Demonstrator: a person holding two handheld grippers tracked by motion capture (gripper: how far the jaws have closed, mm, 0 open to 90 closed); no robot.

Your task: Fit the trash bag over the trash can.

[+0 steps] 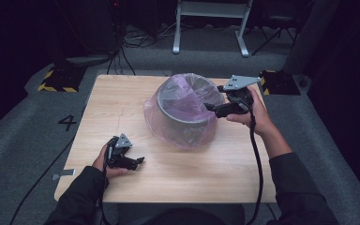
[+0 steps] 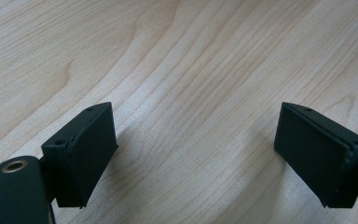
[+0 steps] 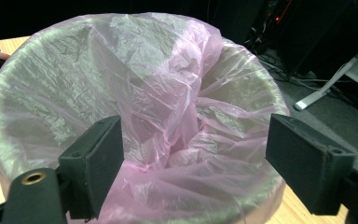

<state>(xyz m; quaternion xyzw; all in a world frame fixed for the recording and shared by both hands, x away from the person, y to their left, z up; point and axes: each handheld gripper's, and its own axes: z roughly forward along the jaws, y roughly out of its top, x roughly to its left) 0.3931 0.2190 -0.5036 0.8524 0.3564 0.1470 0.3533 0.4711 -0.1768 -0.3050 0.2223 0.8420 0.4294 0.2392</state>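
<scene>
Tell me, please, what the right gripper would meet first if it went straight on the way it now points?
Most likely the pink bag lining the grey bin: the right gripper, jaws open, faces the bin's mouth, so the loose plastic at the near rim comes first, though depth is unclear.

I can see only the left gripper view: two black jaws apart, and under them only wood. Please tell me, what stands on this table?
Observer: A grey bin lined with a pink plastic bag stands near the middle of the table; the bag hangs down outside over the rim.
Operator: Where is the right gripper?
Observer: The right gripper is at the bin's right rim, pointing toward it, with its jaws apart on nothing.
Operator: Is the bag smooth inside the bin?
Observer: No. In the right gripper view the bag is crumpled and bunched down into the middle of the bin.
Operator: And my left gripper, where is it?
Observer: The left gripper is low over the near left part of the table, apart from the bin.
</scene>
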